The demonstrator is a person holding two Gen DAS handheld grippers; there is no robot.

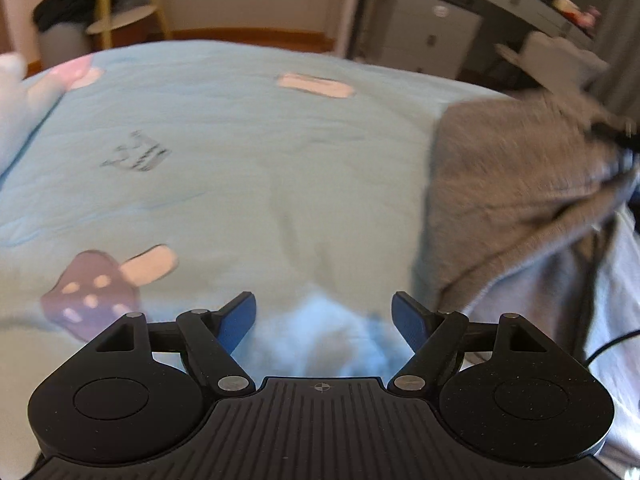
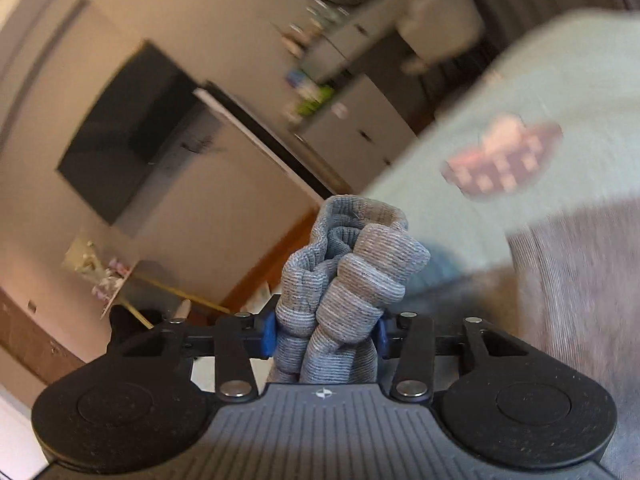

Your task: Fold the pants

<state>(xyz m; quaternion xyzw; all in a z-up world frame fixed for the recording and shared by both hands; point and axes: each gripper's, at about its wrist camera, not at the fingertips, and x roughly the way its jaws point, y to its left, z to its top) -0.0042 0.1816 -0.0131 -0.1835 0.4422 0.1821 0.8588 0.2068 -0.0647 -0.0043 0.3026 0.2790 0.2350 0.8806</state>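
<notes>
Here, right tongs (image 2: 325, 334) clamped on bunched grey pants (image 2: 352, 264), left tongs (image 1: 324, 318) wide over blue bedspread (image 1: 240, 140).

A bed (image 1: 248, 152) with pale blue mushroom-print cover carries grey pants (image 1: 516, 184) at its right side.

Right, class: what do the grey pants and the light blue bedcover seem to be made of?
Grey pants: likely a soft ribbed knit, matte; fine ridges show where the right gripper bunches them.
Light blue bedcover: probably smooth woven cotton, matte, with shallow creases and printed patches.
</notes>
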